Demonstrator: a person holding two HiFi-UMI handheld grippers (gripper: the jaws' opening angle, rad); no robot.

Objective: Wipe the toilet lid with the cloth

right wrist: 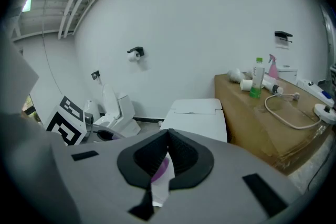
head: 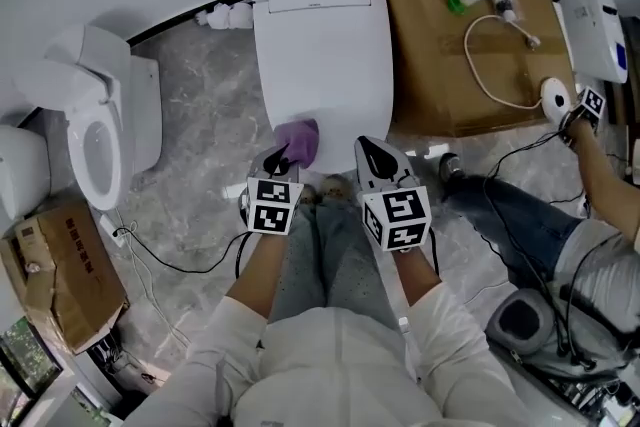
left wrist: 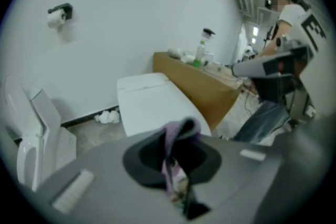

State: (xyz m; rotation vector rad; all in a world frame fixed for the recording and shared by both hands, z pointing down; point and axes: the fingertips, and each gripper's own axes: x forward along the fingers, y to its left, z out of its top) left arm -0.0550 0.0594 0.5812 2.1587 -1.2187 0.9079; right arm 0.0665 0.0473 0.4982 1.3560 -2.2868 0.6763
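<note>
The white toilet's closed lid (head: 322, 45) lies straight ahead in the head view. A purple cloth (head: 298, 141) hangs bunched over the lid's near edge, and my left gripper (head: 282, 158) is shut on it. In the left gripper view the cloth (left wrist: 176, 139) sticks up between the dark jaws, with the lid (left wrist: 152, 105) beyond. My right gripper (head: 372, 155) hovers beside it at the lid's front right, shut with nothing in it. The right gripper view shows its ribbed jaws (right wrist: 169, 136) pressed together, the lid (right wrist: 197, 115) ahead.
A second toilet (head: 95, 130) with its seat up stands at the left, a cardboard box (head: 60, 265) near it. A brown cardboard counter (head: 440, 45) with bottles and a cable borders the lid's right side. A person (head: 590, 245) sits at the right. Cables cross the floor.
</note>
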